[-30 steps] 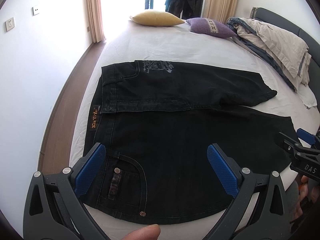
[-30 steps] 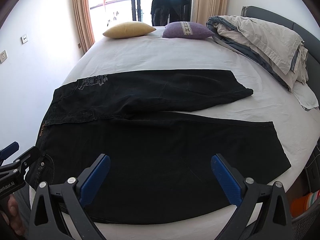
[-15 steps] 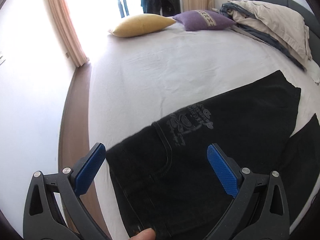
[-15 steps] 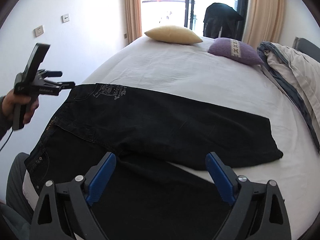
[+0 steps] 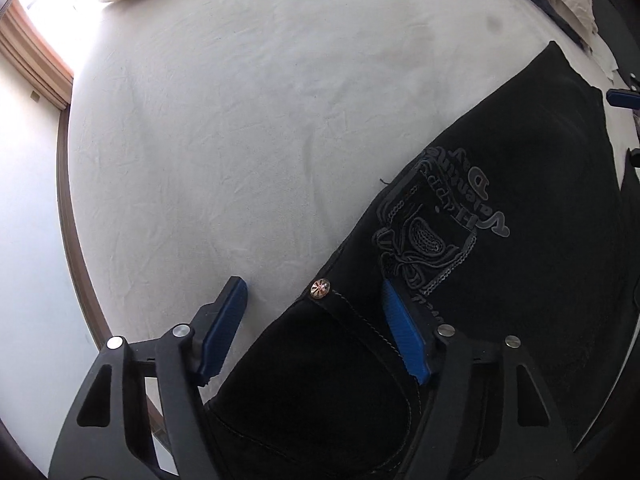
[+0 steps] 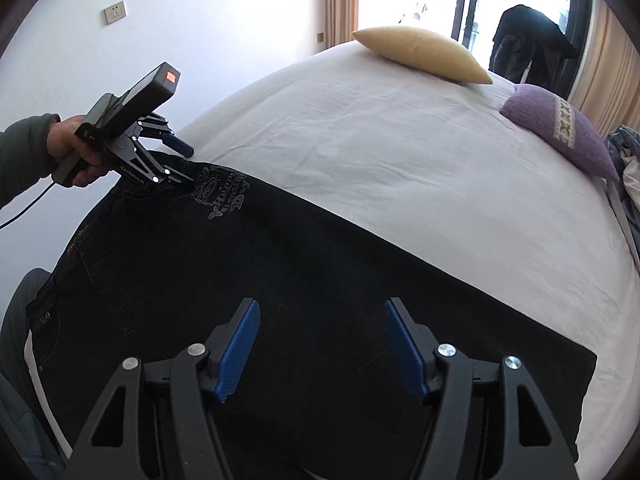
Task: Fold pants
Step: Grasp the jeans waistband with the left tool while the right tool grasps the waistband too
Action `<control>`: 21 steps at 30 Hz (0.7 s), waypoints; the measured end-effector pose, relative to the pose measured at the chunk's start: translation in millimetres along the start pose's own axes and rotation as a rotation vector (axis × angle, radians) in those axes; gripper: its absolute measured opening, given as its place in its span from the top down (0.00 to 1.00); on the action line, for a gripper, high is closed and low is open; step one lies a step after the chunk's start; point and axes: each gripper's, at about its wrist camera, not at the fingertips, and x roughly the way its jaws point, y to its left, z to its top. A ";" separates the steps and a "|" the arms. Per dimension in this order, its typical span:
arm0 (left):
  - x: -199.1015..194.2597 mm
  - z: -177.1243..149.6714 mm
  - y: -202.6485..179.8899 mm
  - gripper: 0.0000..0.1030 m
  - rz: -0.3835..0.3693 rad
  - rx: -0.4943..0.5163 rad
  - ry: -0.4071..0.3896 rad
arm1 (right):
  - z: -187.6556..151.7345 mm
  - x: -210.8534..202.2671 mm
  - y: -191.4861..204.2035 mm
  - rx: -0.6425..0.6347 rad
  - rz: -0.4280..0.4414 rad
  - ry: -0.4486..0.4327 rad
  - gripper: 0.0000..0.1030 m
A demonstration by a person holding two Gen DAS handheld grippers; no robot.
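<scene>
left wrist: close, facing down at pants point(image 5: 500, 208) waistband | right wrist: farther back | shared: embroidered logo point(image 6: 224, 196)

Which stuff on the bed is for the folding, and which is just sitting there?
For the folding: black denim pants, left gripper, right gripper, both open.

Just sitting there: yellow pillow, purple knitted cushion, rumpled beige and grey bedding, dark jacket hanging by the window.

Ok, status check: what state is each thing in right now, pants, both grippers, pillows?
pants: flat on the bed, unfolded, not lifted.
left gripper: open, straddling the far waistband corner.
right gripper: open, above the upper leg.
yellow pillow: lying at the bed's far edge.
purple pillow: lying beside it.
</scene>
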 end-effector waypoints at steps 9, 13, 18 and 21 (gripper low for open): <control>-8.2 3.7 -22.2 0.91 0.030 0.061 -0.008 | 57.9 60.3 11.1 -0.173 0.044 0.106 0.49; -29.6 -18.3 -29.5 0.92 0.068 0.070 -0.108 | 70.1 78.1 13.1 -0.239 0.049 0.152 0.52; -58.9 -40.9 -54.7 0.92 0.140 0.137 -0.224 | 76.8 92.8 14.0 -0.291 0.052 0.198 0.55; -68.8 -51.3 -65.4 0.92 0.187 0.180 -0.272 | 80.7 96.4 13.9 -0.297 0.064 0.204 0.55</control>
